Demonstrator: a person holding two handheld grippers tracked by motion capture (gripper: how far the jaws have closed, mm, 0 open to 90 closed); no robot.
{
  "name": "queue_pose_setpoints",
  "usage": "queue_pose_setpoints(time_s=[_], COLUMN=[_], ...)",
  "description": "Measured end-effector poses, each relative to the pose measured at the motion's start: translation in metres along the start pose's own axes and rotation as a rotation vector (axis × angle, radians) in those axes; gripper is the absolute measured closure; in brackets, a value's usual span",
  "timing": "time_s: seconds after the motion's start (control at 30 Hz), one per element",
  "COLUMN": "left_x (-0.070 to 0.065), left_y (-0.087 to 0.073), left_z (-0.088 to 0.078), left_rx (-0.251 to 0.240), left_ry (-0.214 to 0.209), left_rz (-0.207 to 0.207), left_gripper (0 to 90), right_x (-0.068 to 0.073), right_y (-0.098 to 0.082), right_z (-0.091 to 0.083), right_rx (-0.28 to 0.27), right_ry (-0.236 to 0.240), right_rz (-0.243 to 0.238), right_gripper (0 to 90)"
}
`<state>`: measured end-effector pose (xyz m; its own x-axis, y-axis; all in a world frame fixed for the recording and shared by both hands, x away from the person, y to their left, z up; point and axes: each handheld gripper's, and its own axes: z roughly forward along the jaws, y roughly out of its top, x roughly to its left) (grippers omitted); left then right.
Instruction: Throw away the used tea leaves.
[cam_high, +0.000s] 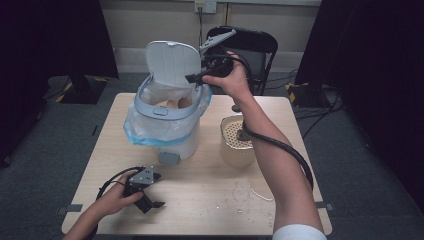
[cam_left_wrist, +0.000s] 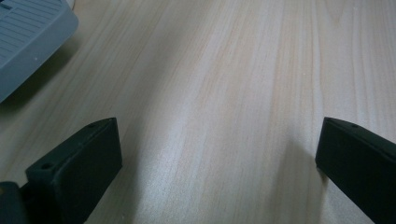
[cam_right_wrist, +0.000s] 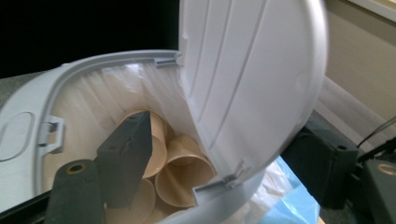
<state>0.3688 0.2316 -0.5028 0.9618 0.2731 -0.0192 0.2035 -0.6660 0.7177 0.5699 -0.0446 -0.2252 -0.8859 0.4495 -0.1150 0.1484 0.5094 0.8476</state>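
Observation:
A white pedal bin with a grey rim stands on the table, its lid tipped up and back. Several tan paper cups lie inside on the white liner. My right gripper hovers at the bin's right rim, level with the lid. Its jaws are open. One jaw is over the cups, the other is outside the bin, and the lid's edge stands between them untouched. My left gripper rests on the table near the front left. It is open, with bare wood between its jaws.
The bin's grey foot pedal faces the left gripper. A beige pot with a perforated insert stands right of the bin, under my right forearm. Crumbs dot the table front. A black chair stands behind the table.

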Motion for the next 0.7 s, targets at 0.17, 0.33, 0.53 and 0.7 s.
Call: queue_pose_setpoints(time_s=[0.17,0.33,0.53,0.7], left_x=[0.0,0.0,0.0,0.0], left_y=[0.0,0.0,0.0,0.0], left_z=[0.0,0.0,0.0,0.0], left_rx=[0.0,0.0,0.0,0.0], left_ry=[0.0,0.0,0.0,0.0], left_rz=[0.0,0.0,0.0,0.0], left_gripper=[0.0,0.0,0.0,0.0], right_x=[0.004,0.009,0.014,0.022], right_y=[0.001,-0.004,-0.007,-0.007], right_z=[-0.002,-0.004,-0.002,0.002], right_rx=[0.018,-0.003,0.006,-0.005], right_ry=[0.011,0.043,0.085,0.119], right_rz=[-0.032,-0.044,-0.061,-0.068], right_gripper=[26.4,24.6,24.2,21.4])
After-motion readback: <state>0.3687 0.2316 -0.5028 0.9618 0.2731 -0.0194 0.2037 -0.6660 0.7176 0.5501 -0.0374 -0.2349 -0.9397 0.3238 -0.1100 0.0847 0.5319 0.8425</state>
